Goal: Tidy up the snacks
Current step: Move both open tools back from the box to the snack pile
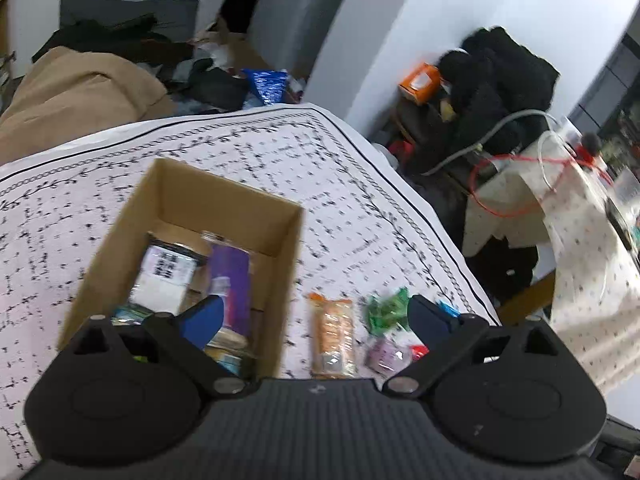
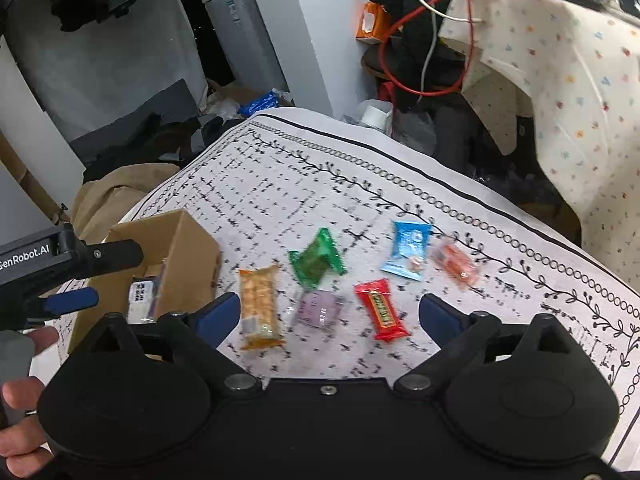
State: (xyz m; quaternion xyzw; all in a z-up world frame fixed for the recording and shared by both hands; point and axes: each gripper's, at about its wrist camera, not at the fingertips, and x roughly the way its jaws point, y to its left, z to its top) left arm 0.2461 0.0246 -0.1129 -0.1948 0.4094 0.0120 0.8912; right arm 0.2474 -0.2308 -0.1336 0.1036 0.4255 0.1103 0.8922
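Brown cardboard box (image 2: 188, 256), red packet (image 2: 382, 314), green packet (image 2: 316, 262), black-patterned white tablecloth (image 2: 400, 200)

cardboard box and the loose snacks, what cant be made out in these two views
- Cardboard box contents: left wrist view, near end hidden by the left gripper; labels blurred.
- Box interior: right wrist view, mostly hidden by its own wall.
- Red packet: left wrist view, mostly behind a gripper finger.
- Print on the green packet: motion-blurred.
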